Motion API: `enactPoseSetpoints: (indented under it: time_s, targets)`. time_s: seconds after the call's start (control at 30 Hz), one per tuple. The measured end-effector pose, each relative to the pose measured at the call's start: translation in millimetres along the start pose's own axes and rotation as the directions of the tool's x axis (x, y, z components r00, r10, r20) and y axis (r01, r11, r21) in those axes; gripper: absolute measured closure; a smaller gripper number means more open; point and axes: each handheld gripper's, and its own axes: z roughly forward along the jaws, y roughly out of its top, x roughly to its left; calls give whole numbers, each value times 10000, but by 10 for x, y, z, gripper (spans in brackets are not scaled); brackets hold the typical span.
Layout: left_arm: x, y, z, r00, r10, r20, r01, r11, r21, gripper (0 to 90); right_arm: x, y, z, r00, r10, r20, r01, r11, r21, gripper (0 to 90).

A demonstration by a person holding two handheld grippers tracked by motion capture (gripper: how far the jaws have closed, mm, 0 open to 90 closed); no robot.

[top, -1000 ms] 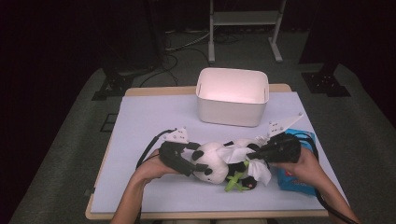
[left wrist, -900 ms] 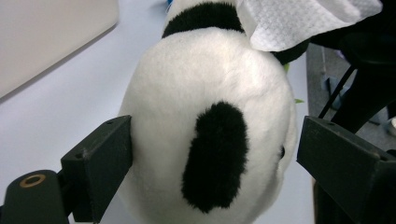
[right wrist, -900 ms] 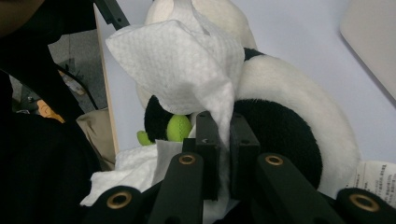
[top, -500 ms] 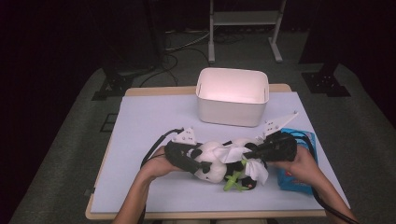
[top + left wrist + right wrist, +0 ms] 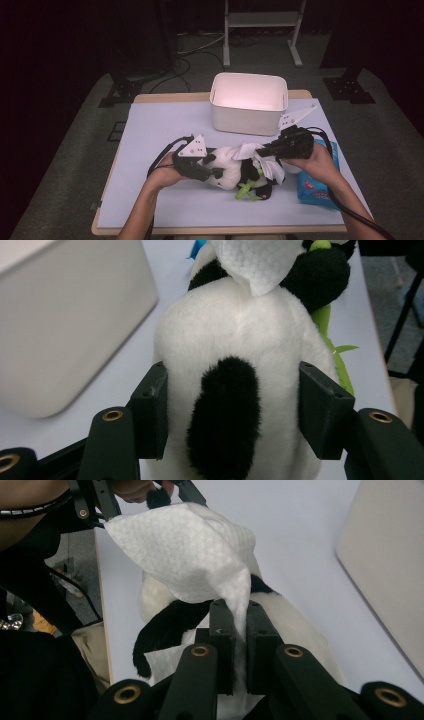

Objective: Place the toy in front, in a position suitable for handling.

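On the pale lavender sheet covering the desk (image 5: 160,125), a plush panda (image 5: 232,170) is seen lying on its side near the front edge, soft and round, its fur white with black patches and a green stem by its feet. The left tool (image 5: 212,172) is set against the toy's left end: in the left gripper view its 2 square black pads are pressed into the white fur on either side of a black oval patch, the jaws having just been closing around the body (image 5: 240,390). A thin, dimpled white tissue (image 5: 255,152) is draped over the panda's upper side. Its edge is pinched by the right tool (image 5: 265,149), whose 2 pads are pressed together on the sheet (image 5: 200,565). Behind the toy, a smooth white rectangular bin (image 5: 248,102) stands. At the far right, a blue crinkled packet (image 5: 315,187) lies under the right hand.
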Motion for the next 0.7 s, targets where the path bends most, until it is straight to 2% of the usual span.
enactPoseSetpoints:
  time_s: [0.07, 0.13, 0.2, 0.27, 0.33, 0.37, 0.4, 0.47, 0.53, 0.6, 0.7]
  targets:
    - [13, -3, -24, 9999, 156, -66, -156, 9999, -32, 390, -33, 3, 9, 10000, 69, -10, -69, 10000, 6, 838]
    - [24, -29, -25, 10000, -9, 41, 9, 10000, -34, 387, -39, -15, 22, 9999, 106, -22, -106, 9999, 76, 838]
    - [29, -74, 1, 9996, -256, 142, 255, 9997, 32, 375, -33, -47, 41, 9999, 128, -17, -127, 9997, 207, 838]
    - [36, -123, 26, 9973, -696, 242, 694, 9975, 113, 346, -28, -96, 77, 9998, 164, -61, -162, 9993, 327, 839]
    - [40, -166, 27, 9939, -1032, 383, 1027, 9946, 144, 303, -17, -153, 129, 9992, 287, -290, -276, 9989, 374, 840]
    - [51, -182, 13, 9897, -1355, 460, 1353, 9908, 90, 275, -9, -176, 148, 9986, 310, -432, -296, 9990, 339, 841]
    - [75, -198, -8, 9829, -1736, 607, 1736, 9848, 56, 244, 4, -193, 155, 9983, 324, -483, -310, 9991, 304, 841]
    - [117, -231, -46, 9710, -2238, 846, 2240, 9746, 76, 199, 35, -217, 161, 9982, 270, -539, -253, 9992, 319, 842]
    - [147, -267, -43, 9539, -2806, 1061, 2791, 9598, 290, 159, 65, -240, 156, 9983, 257, -532, -240, 9992, 328, 842]
    - [156, -299, -27, 9445, -3080, 1142, 3058, 9514, 365, 108, 96, -260, 156, 9979, 247, -598, -225, 9990, 375, 842]
    - [140, -332, 15, 9370, -3196, 1411, 3164, 9475, 456, 72, 145, -292, 158, 9977, 149, -660, -120, 9990, 438, 842]
